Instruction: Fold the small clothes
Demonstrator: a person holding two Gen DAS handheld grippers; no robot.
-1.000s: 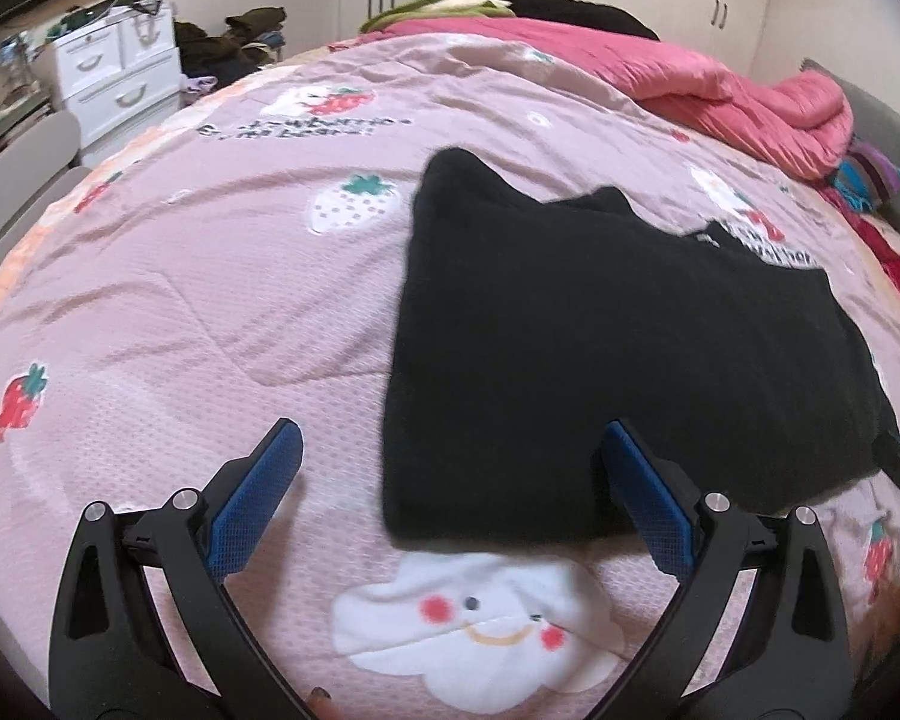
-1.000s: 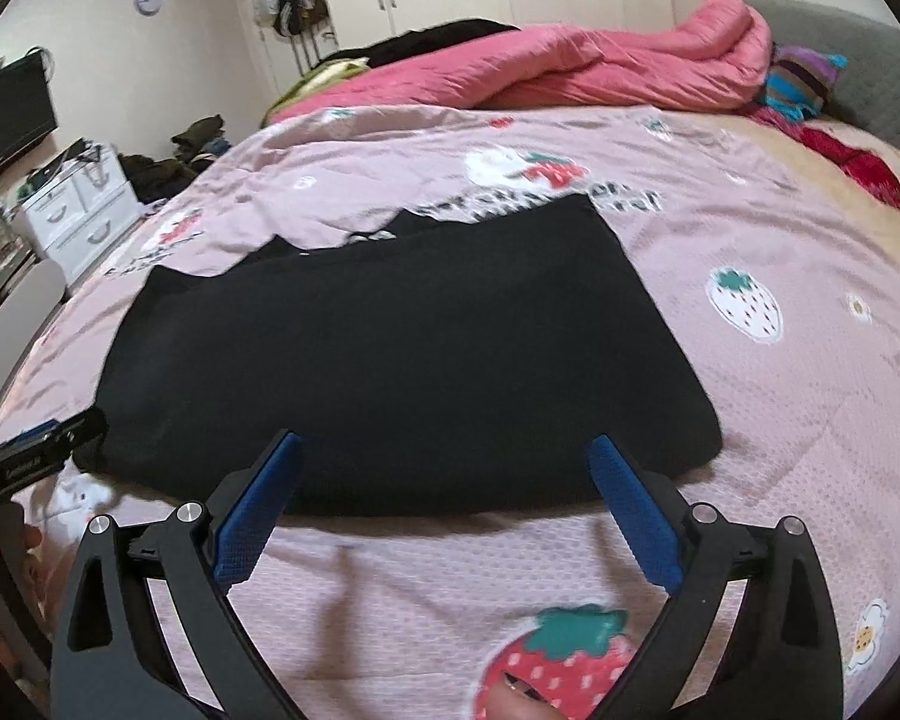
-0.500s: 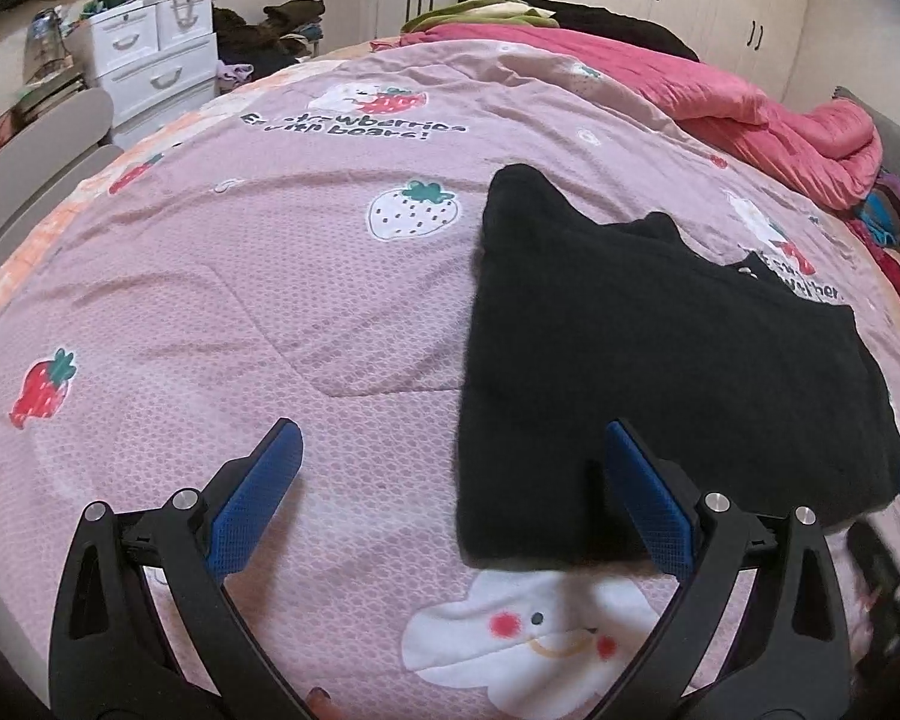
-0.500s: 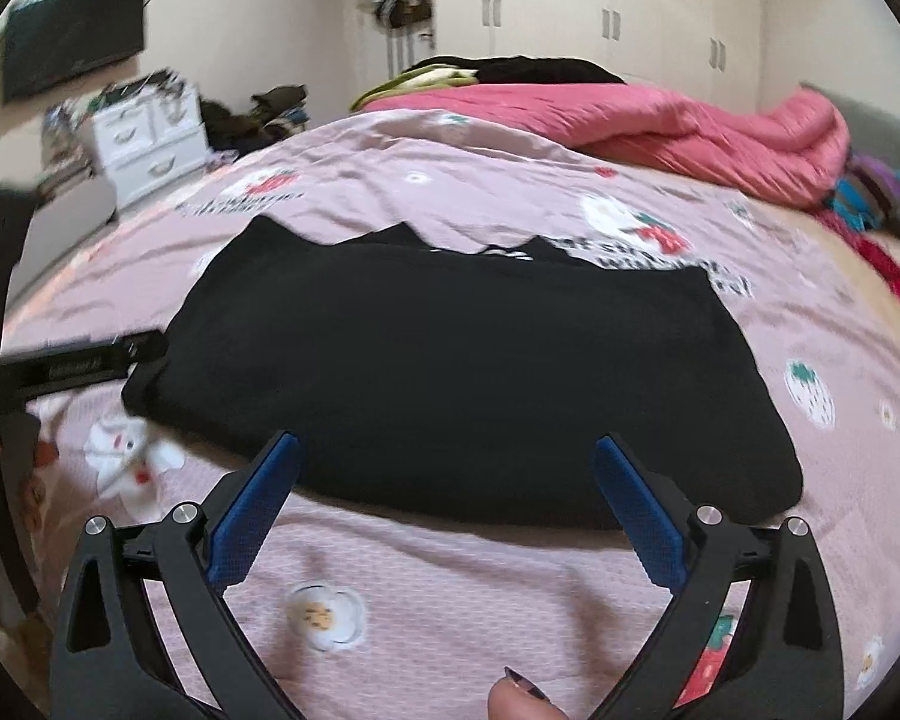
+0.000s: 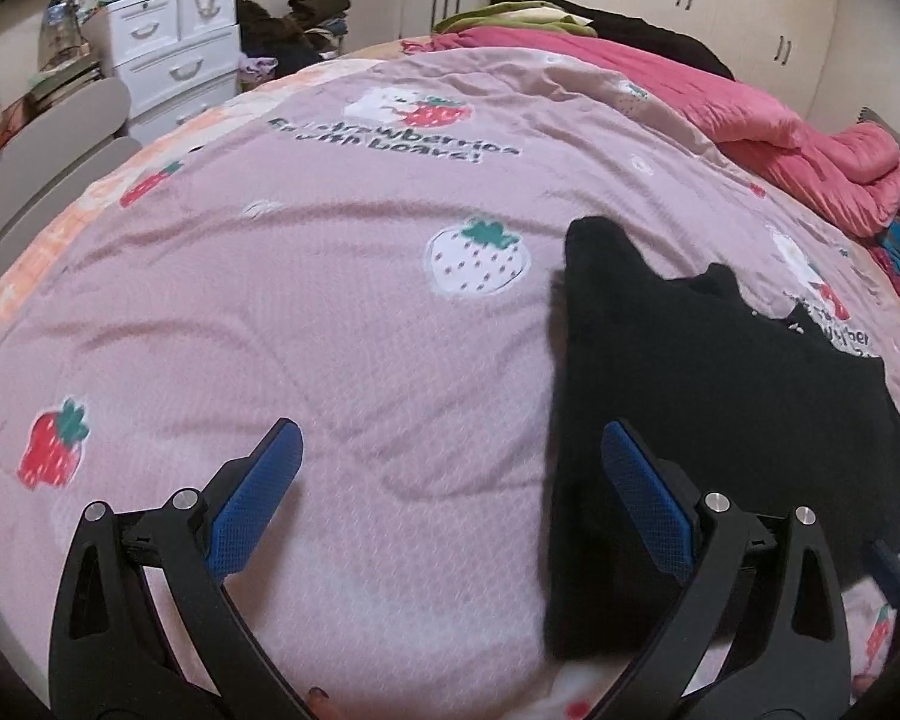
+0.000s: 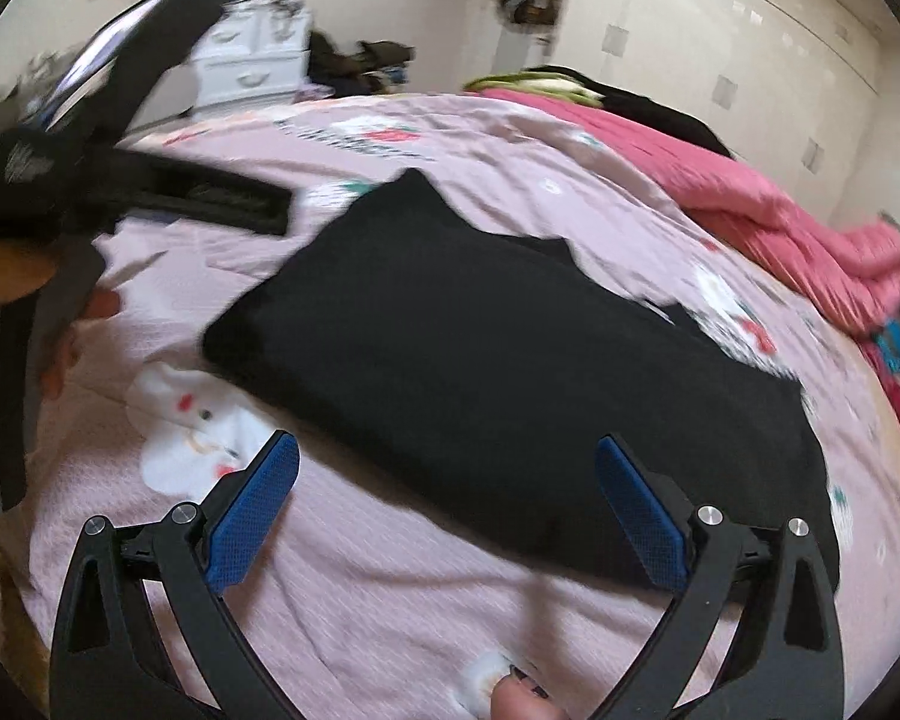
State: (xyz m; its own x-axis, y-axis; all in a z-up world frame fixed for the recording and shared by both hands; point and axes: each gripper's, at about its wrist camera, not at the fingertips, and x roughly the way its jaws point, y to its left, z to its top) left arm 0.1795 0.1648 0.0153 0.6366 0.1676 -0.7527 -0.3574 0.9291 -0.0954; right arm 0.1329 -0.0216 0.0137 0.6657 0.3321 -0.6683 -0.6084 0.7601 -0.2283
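My left gripper (image 5: 450,480) is spread wide with nothing between its blue pads, hovering over the pink strawberry bedspread (image 5: 330,312). The folded black garment (image 5: 720,396) lies flat just ahead and off to its right side, its near edge behind my right-hand finger. My right gripper (image 6: 447,495) gapes wide too, holding nothing, the black garment (image 6: 510,360) lying straight ahead of it.
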